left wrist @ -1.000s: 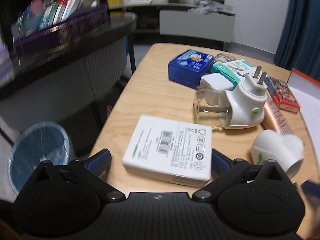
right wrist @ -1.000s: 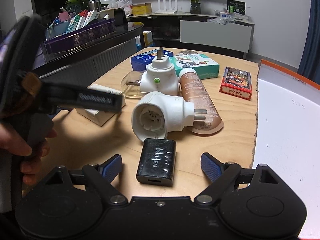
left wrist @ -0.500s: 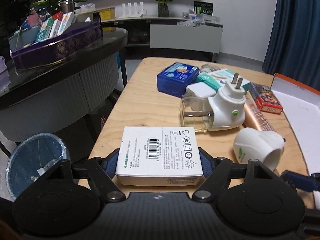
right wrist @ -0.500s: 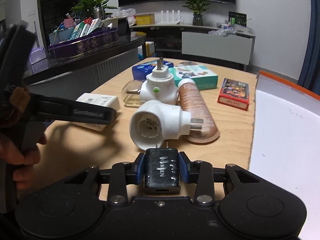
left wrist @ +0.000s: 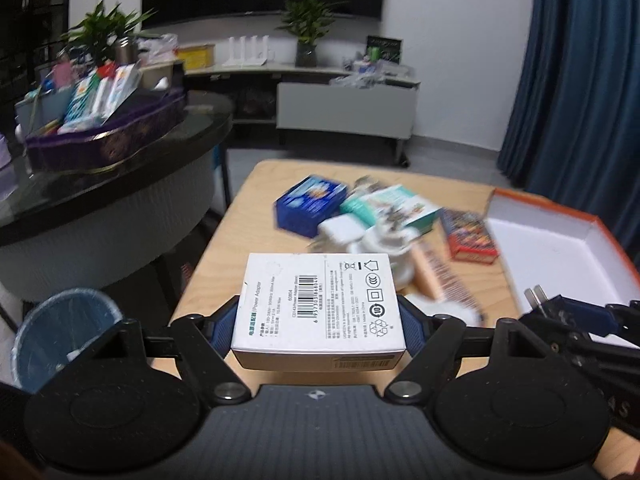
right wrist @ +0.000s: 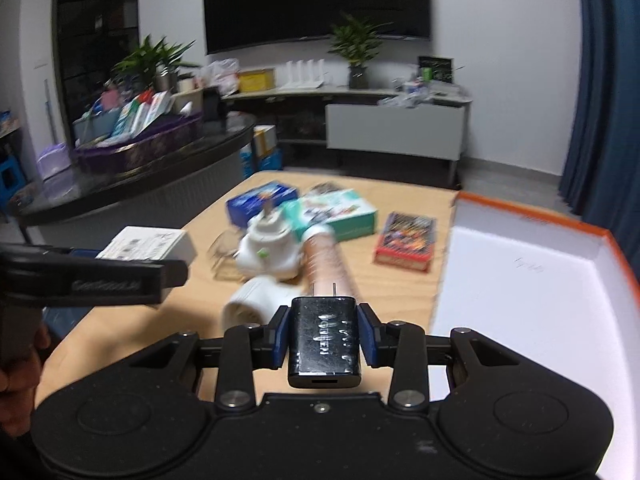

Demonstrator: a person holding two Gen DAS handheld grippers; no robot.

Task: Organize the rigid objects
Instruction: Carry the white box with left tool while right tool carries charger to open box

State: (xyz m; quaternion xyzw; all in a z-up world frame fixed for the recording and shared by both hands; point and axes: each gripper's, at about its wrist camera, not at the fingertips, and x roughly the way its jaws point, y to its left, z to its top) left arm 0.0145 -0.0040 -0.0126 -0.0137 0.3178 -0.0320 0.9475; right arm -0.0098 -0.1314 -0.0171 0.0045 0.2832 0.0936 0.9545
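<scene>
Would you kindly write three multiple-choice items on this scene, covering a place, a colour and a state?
1. Where is the open tray? A) right of the table items B) on the floor C) on the dark counter
2. What colour is the tray's rim? A) green B) orange C) purple
3. What is the right gripper doing? A) open, empty B) shut on the black charger C) holding a red box

Answers: 1 A, it lies at the table's right side. 2 B, the edge is orange. 3 B, both jaws press the charger's sides.
</scene>
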